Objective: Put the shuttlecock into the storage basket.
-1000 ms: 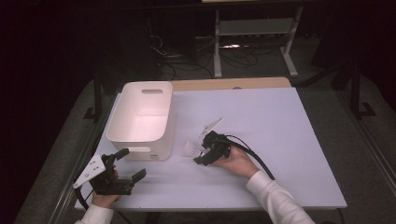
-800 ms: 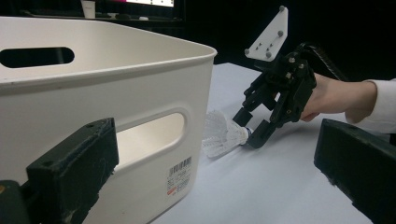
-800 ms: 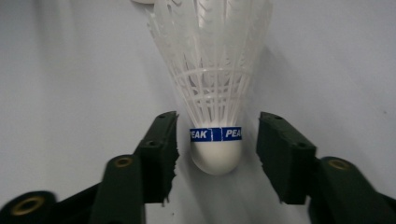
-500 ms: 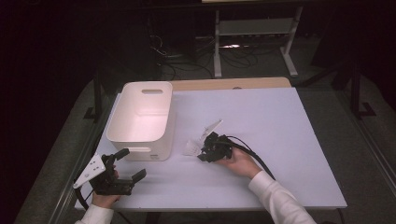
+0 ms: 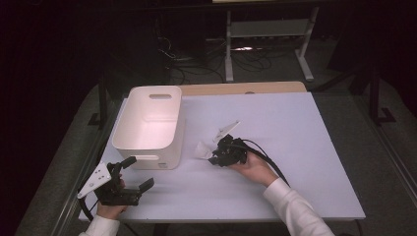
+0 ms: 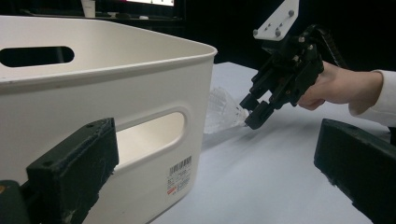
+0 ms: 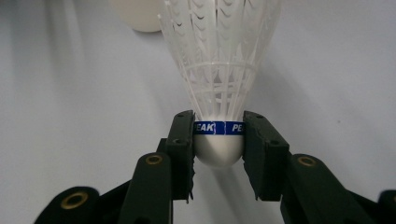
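Your right gripper is clamped on a white shuttlecock: both jaws press against the cork base at its blue band, the feather skirt pointing away from the gripper. In the high view the shuttlecock lies near the middle of the table, just beside the near right corner of the white bin, with your right gripper low over the surface behind it. The bin stands at the table's left edge. Your left gripper rests at the near left corner of the table, jaws apart and holding nothing, aimed at the bin's near wall with its handle slot.
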The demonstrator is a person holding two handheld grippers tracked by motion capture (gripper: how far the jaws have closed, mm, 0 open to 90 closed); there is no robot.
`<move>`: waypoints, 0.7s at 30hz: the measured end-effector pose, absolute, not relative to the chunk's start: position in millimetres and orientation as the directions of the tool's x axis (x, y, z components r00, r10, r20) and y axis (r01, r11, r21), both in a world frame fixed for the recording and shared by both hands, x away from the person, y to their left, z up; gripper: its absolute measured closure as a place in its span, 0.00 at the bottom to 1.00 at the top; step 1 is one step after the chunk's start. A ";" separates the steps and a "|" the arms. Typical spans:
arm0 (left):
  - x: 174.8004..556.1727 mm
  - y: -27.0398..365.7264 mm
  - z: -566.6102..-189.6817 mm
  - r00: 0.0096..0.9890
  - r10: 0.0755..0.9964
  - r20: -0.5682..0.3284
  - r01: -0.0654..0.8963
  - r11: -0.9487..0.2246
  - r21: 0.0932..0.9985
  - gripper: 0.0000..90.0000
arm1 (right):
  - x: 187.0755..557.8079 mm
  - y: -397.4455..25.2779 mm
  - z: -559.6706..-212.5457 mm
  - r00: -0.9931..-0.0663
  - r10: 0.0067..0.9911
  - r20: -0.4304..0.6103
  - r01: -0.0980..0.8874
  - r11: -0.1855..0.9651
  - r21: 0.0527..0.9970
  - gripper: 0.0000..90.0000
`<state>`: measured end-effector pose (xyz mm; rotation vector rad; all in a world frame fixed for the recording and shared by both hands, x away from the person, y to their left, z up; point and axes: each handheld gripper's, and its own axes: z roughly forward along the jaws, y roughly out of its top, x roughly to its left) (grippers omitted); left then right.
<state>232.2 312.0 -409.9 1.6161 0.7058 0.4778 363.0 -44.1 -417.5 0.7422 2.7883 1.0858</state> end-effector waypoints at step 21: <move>232.0 312.0 -409.7 0.729 0.679 -0.086 0.170 -0.059 0.984 0.00 | 366.4 -39.0 -385.6 -0.891 0.445 0.088 0.371 0.604 0.705 0.71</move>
